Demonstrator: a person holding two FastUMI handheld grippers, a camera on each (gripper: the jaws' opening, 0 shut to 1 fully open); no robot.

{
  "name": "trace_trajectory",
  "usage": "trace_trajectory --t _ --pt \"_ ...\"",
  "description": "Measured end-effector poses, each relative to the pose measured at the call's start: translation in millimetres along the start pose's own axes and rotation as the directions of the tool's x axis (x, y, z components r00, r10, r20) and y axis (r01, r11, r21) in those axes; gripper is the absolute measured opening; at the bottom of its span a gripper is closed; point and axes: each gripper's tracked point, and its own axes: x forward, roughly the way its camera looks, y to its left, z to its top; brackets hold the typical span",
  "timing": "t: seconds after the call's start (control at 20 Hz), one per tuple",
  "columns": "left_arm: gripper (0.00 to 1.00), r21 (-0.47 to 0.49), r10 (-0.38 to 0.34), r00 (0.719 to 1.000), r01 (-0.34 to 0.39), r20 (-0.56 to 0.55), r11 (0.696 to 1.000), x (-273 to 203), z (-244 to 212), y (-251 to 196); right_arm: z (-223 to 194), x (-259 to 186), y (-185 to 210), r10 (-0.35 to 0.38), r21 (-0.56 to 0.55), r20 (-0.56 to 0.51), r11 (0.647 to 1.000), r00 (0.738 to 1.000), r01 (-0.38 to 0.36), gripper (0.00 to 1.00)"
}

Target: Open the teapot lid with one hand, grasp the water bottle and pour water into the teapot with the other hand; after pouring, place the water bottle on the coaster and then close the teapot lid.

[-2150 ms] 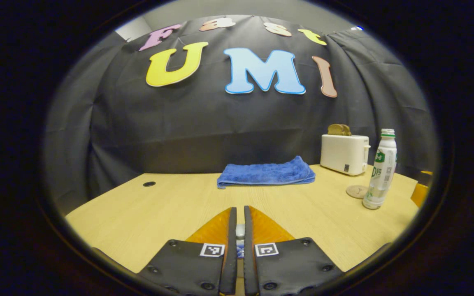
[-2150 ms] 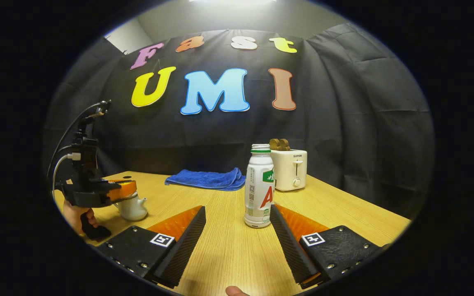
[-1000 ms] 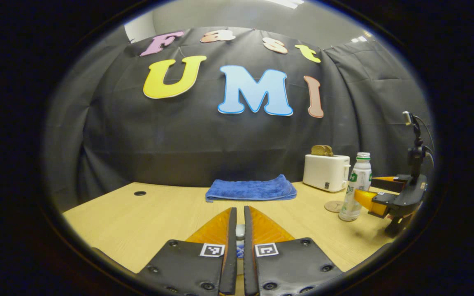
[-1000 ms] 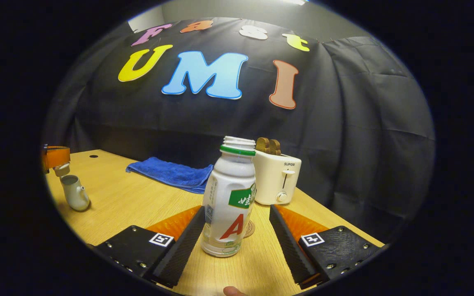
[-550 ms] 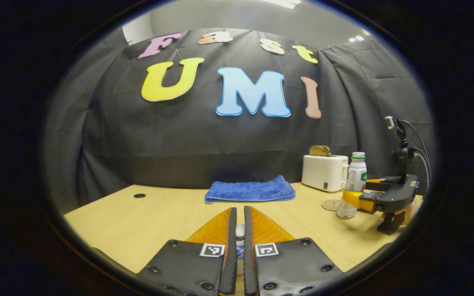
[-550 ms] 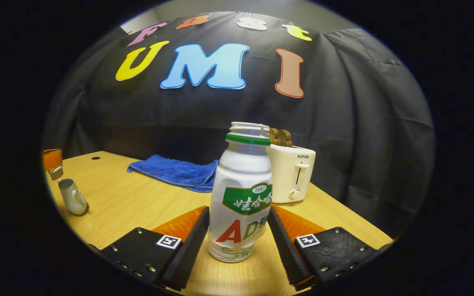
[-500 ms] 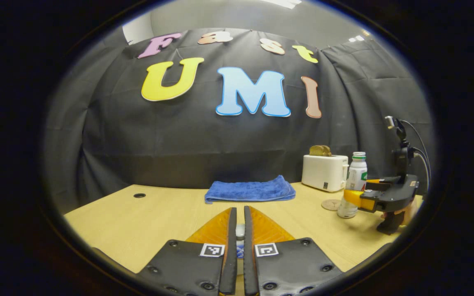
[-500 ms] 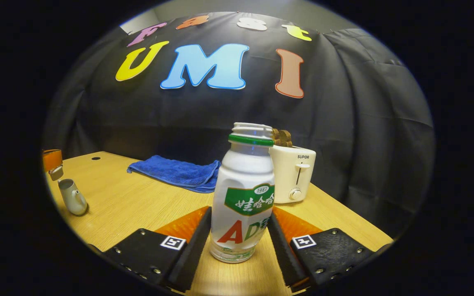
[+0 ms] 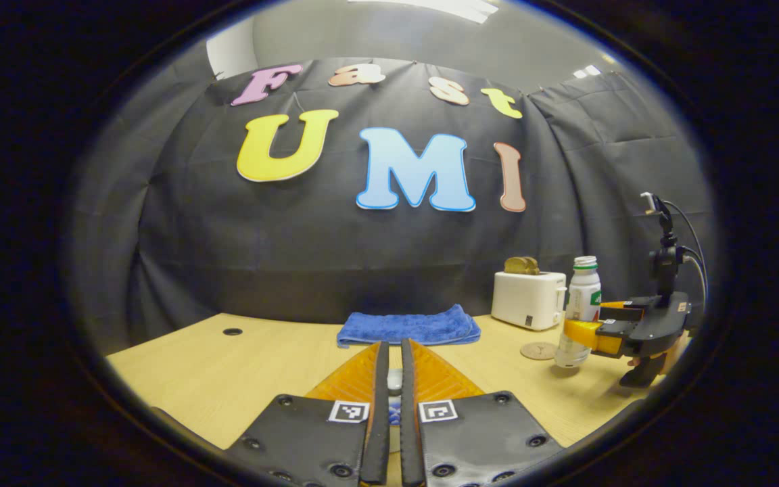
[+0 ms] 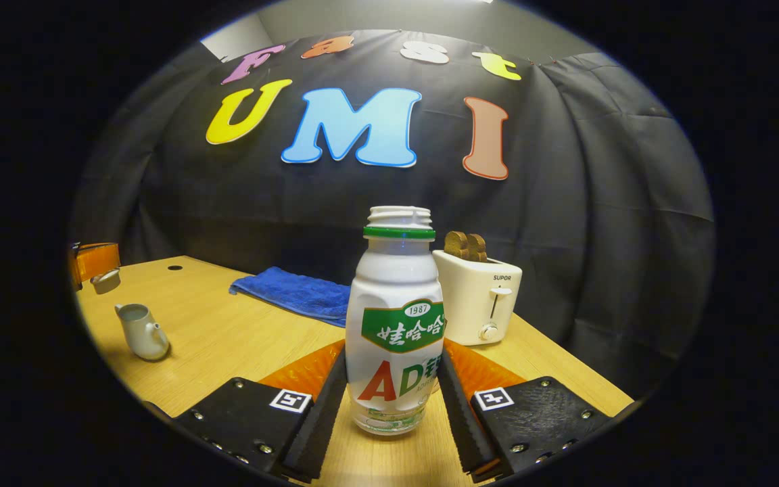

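The right gripper (image 10: 389,399) clasps the upright water bottle (image 10: 396,325) — the open teapot (image 10: 143,331) sits well to its left — while the left gripper (image 9: 389,406) pinches the lid (image 9: 395,380).

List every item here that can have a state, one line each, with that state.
Teapot: open, upright on the table.
Teapot lid: off the pot, held aloft in the left gripper.
Water bottle: uncapped, upright, clamped between the right gripper fingers.
Coaster: bare, beside the bottle.
Toaster: bread slices sticking up from the slots.
Blue towel: folded, lying flat.
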Motion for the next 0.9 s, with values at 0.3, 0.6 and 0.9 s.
trace_trajectory --t 0.3,0.6,0.9 --pt "0.17 -0.055 -0.044 0.999 0.045 0.022 0.997 -65.4 20.1 2.3 17.7 -30.2 34.5 0.084 -0.102 0.034 0.992 0.996 -0.081 0.72" --pt "0.13 -0.146 -0.053 0.998 0.058 0.040 0.988 -131.0 6.3 6.7 10.1 -32.6 71.0 0.142 -0.361 0.018 0.924 0.990 -0.126 0.73" --pt "0.17 -0.188 -0.096 0.993 0.083 -0.062 0.979 -164.0 -45.2 -5.9 9.3 -26.8 112.9 0.192 -0.463 0.001 0.870 0.981 -0.170 0.73"
